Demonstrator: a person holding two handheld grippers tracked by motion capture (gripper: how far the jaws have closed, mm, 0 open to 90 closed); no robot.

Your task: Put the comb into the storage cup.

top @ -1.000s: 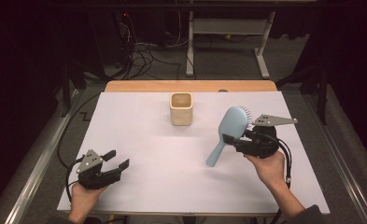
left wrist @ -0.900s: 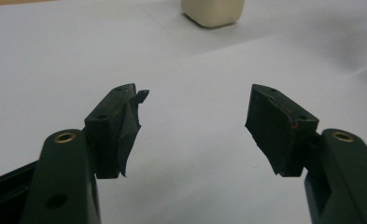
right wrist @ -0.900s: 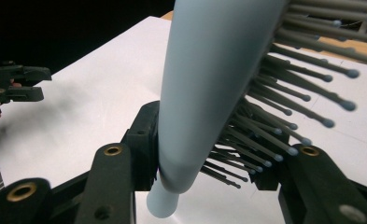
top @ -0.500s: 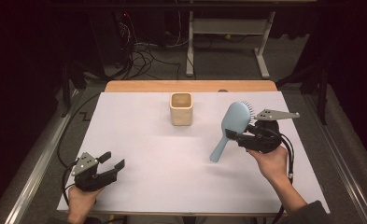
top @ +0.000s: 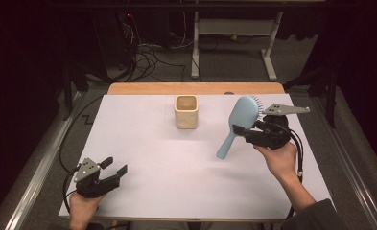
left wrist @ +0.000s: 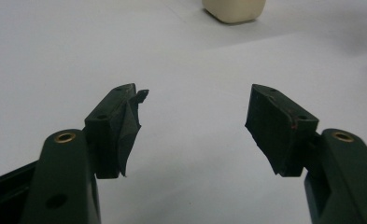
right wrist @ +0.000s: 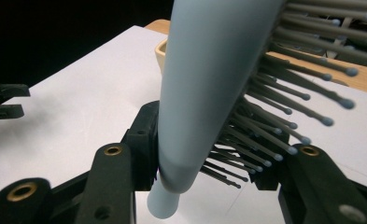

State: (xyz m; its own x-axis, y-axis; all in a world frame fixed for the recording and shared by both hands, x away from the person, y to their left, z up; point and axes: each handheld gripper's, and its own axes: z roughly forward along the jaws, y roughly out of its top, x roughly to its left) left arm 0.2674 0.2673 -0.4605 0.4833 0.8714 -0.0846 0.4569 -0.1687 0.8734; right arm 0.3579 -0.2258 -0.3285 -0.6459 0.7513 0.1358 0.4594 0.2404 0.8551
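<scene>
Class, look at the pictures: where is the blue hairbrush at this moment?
In the high view the blue hairbrush is at the table's right side, clamped in the right tongs above the white sheet, right of the cream cup.

A pale blue plastic hairbrush (top: 238,122) with grey bristles hangs tilted above the table's right side, oval head up, handle pointing down-left.

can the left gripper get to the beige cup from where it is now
Probably yes: the left gripper is open, holds nothing, and only bare white table lies between it and the cup.
</scene>
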